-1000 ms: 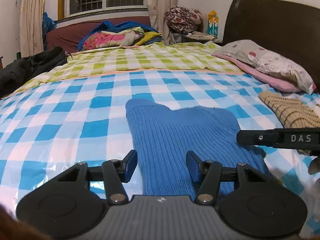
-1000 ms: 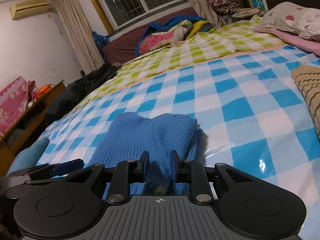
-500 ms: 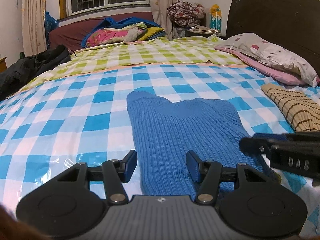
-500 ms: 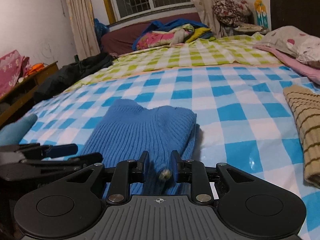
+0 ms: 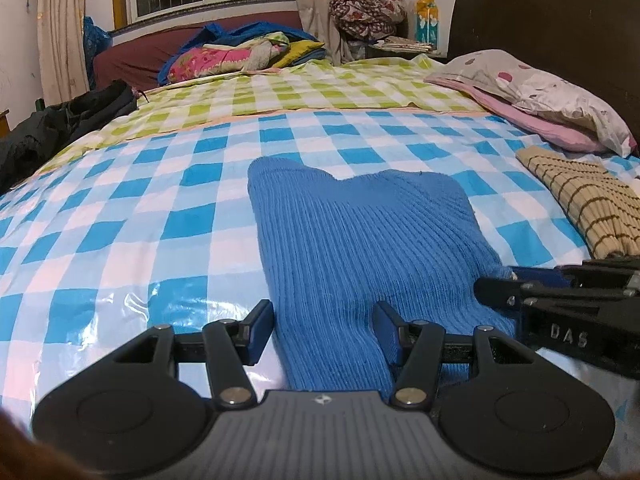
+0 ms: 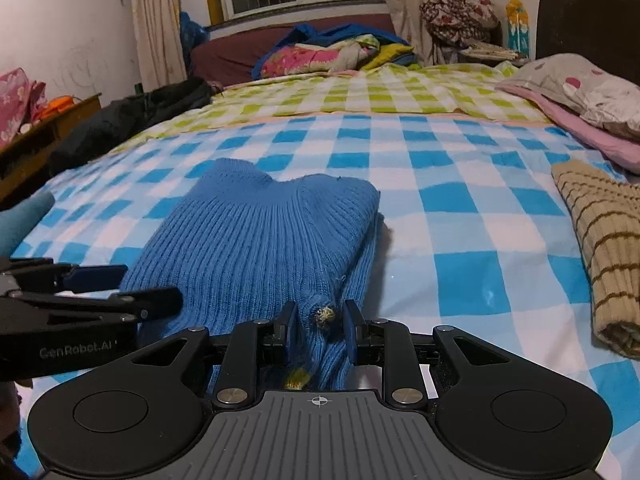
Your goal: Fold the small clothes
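A blue ribbed sweater (image 5: 352, 240) (image 6: 260, 240) lies folded on the blue checked sheet (image 5: 120, 200). My left gripper (image 5: 324, 332) (image 6: 152, 284) is open, and its fingers straddle the sweater's near left edge without pressing on it. My right gripper (image 6: 320, 332) (image 5: 498, 280) is at the sweater's near right corner. It is shut on a bunched nub of the blue knit, which has a small yellowish fleck. That nub stands up between the pads, above the rest of the cloth.
A tan knit with brown stripes (image 5: 588, 208) (image 6: 600, 240) lies folded to the right. Pillows (image 5: 540, 92) rest by the dark headboard (image 5: 560, 20). Black clothes (image 5: 60, 120) lie on the bed's left edge. A colourful pile (image 5: 240, 56) sits at the far end.
My right gripper has rolled level and shifted slightly, keeping the blue knit between its jaws; in the left wrist view it now sits lower. The left gripper has barely moved.
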Demonstrator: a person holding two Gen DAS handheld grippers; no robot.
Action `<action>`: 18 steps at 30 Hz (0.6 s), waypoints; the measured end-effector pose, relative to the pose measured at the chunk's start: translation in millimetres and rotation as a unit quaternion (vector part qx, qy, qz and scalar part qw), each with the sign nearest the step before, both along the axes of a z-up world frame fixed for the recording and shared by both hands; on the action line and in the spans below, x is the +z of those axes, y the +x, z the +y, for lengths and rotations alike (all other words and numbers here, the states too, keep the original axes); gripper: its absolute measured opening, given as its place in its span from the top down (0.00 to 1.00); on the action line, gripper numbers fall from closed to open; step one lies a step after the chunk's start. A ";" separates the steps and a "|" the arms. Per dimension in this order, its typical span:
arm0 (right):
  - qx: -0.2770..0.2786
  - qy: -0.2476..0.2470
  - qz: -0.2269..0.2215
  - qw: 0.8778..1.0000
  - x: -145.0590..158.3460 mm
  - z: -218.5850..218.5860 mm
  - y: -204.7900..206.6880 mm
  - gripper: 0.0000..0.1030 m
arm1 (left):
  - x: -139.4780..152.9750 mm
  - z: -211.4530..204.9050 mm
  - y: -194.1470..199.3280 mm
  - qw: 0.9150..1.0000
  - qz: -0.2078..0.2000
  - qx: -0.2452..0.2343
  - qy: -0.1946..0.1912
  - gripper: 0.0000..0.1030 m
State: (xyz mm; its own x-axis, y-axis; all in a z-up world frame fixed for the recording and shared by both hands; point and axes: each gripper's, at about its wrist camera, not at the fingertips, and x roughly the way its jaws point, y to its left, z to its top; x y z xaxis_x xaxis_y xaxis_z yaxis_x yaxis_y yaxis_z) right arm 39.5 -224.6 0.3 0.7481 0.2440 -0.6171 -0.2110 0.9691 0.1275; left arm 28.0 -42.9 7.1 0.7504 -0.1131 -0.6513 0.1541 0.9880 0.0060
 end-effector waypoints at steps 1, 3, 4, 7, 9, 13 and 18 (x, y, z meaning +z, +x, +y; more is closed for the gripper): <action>0.000 0.002 -0.002 1.000 0.8 -1.1 -0.3 0.77 | -0.4 -0.3 -0.1 1.000 0.001 0.000 0.001 0.41; 0.000 0.004 -0.003 1.000 0.9 -1.7 -0.6 0.77 | -1.2 -0.9 0.5 1.000 0.003 0.001 0.002 0.41; 0.000 0.004 -0.002 1.000 0.7 -1.7 -0.8 0.77 | -1.4 -1.0 0.7 1.000 0.004 0.001 0.003 0.41; 0.002 0.002 -0.004 1.000 0.4 -1.8 -0.4 0.77 | -2.4 -0.5 2.7 1.000 0.008 0.002 0.002 0.38; 0.001 0.003 -0.002 1.000 -0.2 -1.8 -0.1 0.76 | -4.0 -0.4 3.6 1.000 0.011 0.004 0.001 0.37; 0.002 0.009 0.003 1.000 -2.4 -4.6 2.5 0.74 | -6.4 -1.1 6.4 1.000 0.018 0.006 -0.001 0.37; -0.004 0.007 0.008 1.000 -6.2 -9.9 8.7 0.67 | -7.4 -4.7 8.3 1.000 0.021 0.006 0.004 0.36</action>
